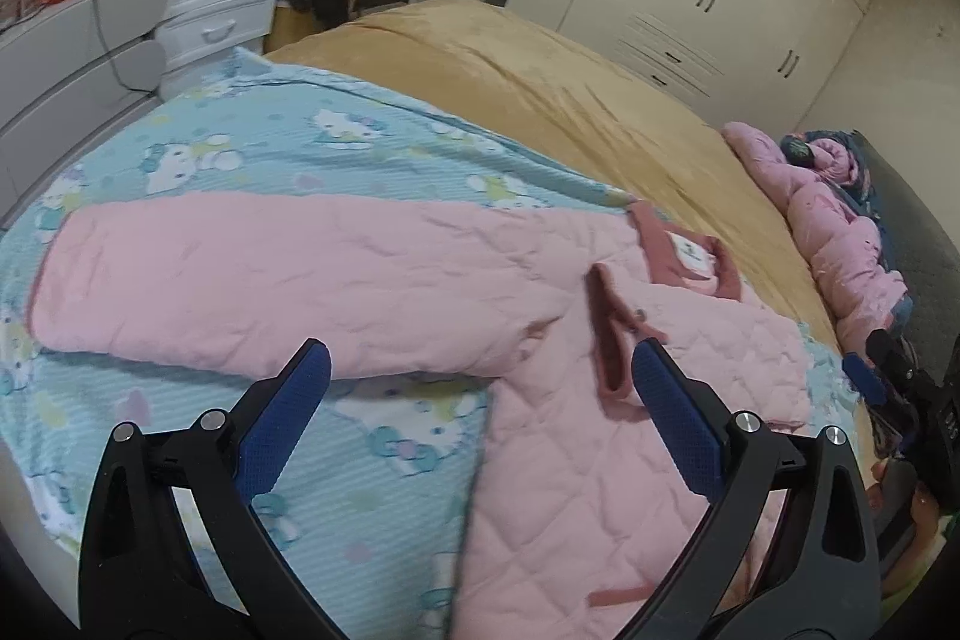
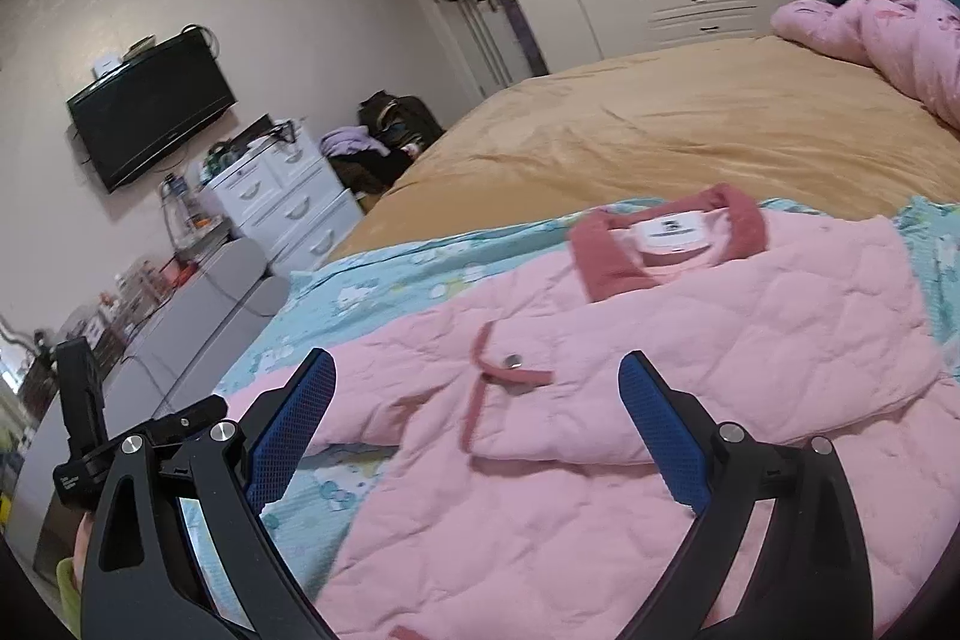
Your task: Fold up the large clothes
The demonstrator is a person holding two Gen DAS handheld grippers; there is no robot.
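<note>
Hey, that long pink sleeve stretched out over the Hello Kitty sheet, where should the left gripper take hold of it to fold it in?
Probably at the cuff end of the sleeve, its far left tip. It lies flat and straight on the sheet, so the open left gripper could come in from the sheet side, pinch that free edge, and carry it across the jacket body.

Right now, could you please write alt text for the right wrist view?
A pink jacket lies flat on a blue sheet on a bed, collar facing away. The open right gripper hovers over it, empty.
</note>
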